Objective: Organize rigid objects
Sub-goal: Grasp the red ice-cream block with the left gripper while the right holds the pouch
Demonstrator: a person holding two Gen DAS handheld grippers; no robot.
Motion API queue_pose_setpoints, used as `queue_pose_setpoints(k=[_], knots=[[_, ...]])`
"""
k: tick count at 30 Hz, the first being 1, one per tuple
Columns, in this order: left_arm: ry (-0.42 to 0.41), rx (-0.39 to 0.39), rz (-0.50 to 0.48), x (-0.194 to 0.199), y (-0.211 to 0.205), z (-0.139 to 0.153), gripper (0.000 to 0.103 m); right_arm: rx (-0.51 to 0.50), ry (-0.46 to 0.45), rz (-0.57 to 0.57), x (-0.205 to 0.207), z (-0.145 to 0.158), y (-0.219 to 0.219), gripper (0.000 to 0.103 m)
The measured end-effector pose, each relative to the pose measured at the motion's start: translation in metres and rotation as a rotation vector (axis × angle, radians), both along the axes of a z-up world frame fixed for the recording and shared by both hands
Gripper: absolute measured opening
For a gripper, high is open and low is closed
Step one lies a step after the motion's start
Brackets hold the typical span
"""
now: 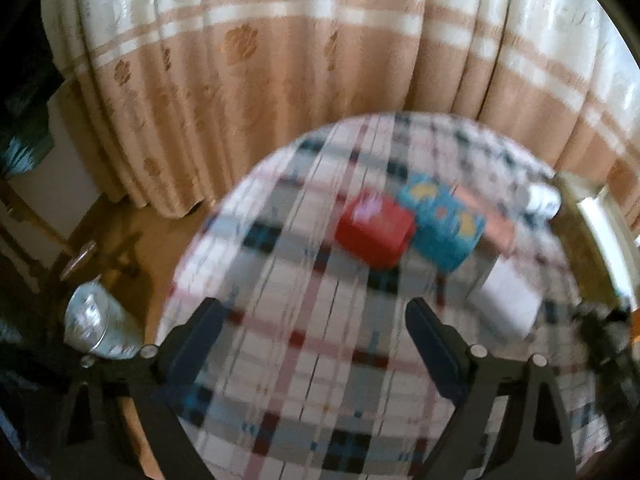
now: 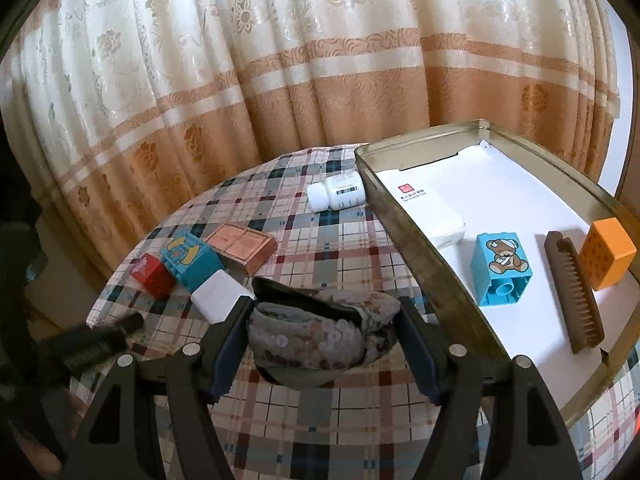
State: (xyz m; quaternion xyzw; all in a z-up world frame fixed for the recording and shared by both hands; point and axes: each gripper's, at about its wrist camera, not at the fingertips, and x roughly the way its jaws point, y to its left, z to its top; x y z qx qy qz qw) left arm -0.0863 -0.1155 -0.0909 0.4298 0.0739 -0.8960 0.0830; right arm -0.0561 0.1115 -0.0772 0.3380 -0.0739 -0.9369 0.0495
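Note:
My left gripper (image 1: 316,308) is open and empty above the plaid tablecloth (image 1: 304,360), short of a red block (image 1: 374,230) and a blue block (image 1: 444,224); this view is blurred. A white box (image 1: 504,304) lies to their right. My right gripper (image 2: 324,312) is open with its fingers on either side of a sequined fabric pouch (image 2: 320,336); contact is unclear. In the right wrist view the red block (image 2: 152,274), blue block (image 2: 192,258), white box (image 2: 220,294), a copper box (image 2: 244,246) and a white bottle (image 2: 336,194) lie on the table.
A metal tray (image 2: 404,232) at right holds a blue bear block (image 2: 502,268), a brown brush (image 2: 574,292), an orange block (image 2: 608,252) and a white packet (image 2: 432,212). The left gripper's black body (image 2: 92,344) shows at lower left. A curtain (image 2: 280,80) hangs behind. A glass jar (image 1: 96,328) sits below the table.

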Motion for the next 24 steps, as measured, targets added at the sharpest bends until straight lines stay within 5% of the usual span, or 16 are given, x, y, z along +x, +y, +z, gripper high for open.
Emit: queue_pose_setpoints(k=[6,12,17,21,24], knots=[[-0.015,-0.063,-0.11,-0.032,0.012,0.005,0.094,-0.01,-0.011,0.009,-0.002,-0.001,0.0,0.072],[-0.102,-0.038,-0.124,-0.061,0.014,-0.015,0.087,-0.01,-0.015,0.007,-0.005,-0.003,0.001,0.073],[-0.084,-0.074,-0.117,-0.067,0.014,-0.016,0.086,-0.006,-0.029,0.011,-0.008,-0.006,-0.001,0.072],[-0.058,-0.138,-0.111,-0.063,0.016,-0.017,0.072,-0.005,-0.034,0.005,-0.008,-0.006,-0.002,0.072],[-0.02,-0.107,-0.107,-0.058,0.009,-0.011,0.043,0.003,-0.032,0.007,-0.007,-0.006,-0.004,0.072]])
